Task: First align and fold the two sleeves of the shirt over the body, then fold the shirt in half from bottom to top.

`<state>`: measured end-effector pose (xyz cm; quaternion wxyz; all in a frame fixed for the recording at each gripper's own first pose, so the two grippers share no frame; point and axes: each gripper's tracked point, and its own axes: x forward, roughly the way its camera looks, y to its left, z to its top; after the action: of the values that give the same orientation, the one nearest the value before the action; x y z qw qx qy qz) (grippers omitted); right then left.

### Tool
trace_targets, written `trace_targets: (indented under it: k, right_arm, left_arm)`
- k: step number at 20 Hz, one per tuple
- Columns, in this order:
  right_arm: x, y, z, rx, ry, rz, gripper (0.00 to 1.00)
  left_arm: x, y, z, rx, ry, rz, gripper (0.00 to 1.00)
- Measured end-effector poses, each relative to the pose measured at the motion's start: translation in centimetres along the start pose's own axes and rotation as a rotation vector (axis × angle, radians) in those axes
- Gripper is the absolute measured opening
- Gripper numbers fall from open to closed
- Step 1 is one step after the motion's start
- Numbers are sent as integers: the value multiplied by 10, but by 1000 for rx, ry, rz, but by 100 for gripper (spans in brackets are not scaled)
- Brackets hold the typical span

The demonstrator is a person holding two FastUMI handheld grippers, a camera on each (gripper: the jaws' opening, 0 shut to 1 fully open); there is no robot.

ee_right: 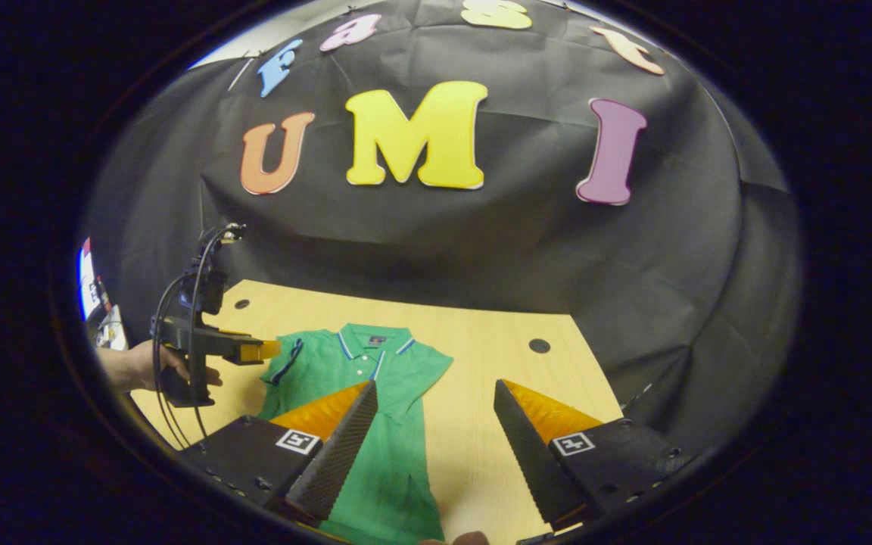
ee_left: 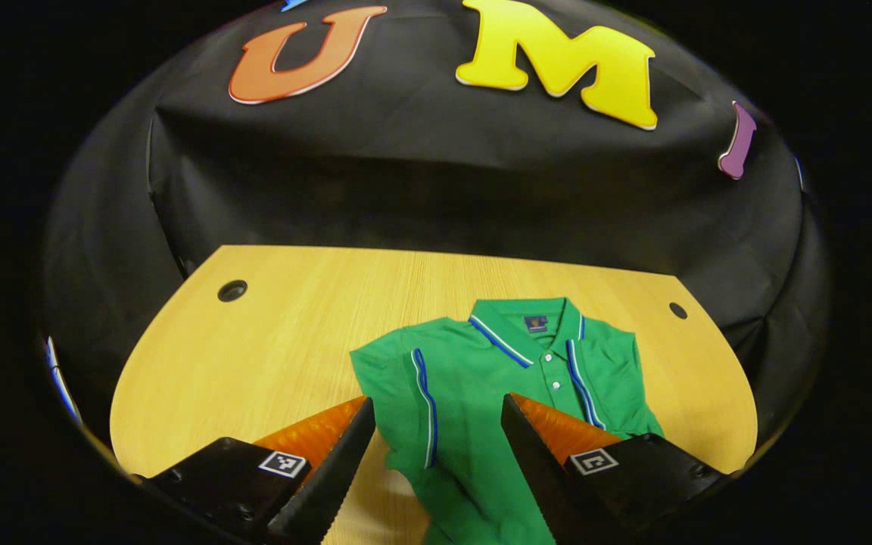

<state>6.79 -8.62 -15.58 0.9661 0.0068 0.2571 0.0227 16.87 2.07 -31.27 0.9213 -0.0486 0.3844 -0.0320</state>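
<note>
Now, both my left gripper (ee_left: 436,424) and right gripper (ee_right: 436,412) gape wide, holding nothing, above the green short-sleeved polo shirt with blue-and-white trim (ee_left: 496,378) on the light wooden table (ee_left: 269,356), sleeve folds seemingly in hand, so next I'd pinch the sleeve (ee_right: 425,371) ahead of the right one.

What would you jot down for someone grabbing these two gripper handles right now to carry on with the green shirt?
Left gripper: open, empty, above the shirt's sleeve; a hand holds it.
Right gripper: open, empty, above the table beside the other sleeve.
Green polo shirt: face up on the wooden table, collar toward the booth wall. One sleeve appears already folded over the body; the other sleeve lies spread out.
Left to do: fold that sleeve in, then fold bottom to top.
</note>
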Motion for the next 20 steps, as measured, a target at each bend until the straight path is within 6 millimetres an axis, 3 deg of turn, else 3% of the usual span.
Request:
trace_targets:
  k: [6,11,13,15,17,18,19,20]
  right_arm:
    - [12,-48,-31,70,85,-82,95]
    - [26,-65,-33,111,95,-99,95]
    - [32,-60,-34,117,94,-83,94]
    - [37,-56,-37,110,97,-71,94]
    - [40,-50,-44,103,110,-57,94]
    - [40,-47,-47,104,117,-48,94]
    - [41,-44,-48,106,121,-41,94]
    - [42,-43,-50,104,123,-37,94]
  left_arm:
    - [55,16,-32,9,146,57,100]
    - [65,31,-41,3,182,91,99]
    - [64,34,-48,-23,209,79,81]
    - [63,37,-48,-53,204,59,78]
    - [62,39,-46,-72,194,54,31]
    - [60,41,-43,-67,192,56,37]
    - [59,43,-42,-61,188,63,28]
    - [59,44,-40,-58,180,66,24]
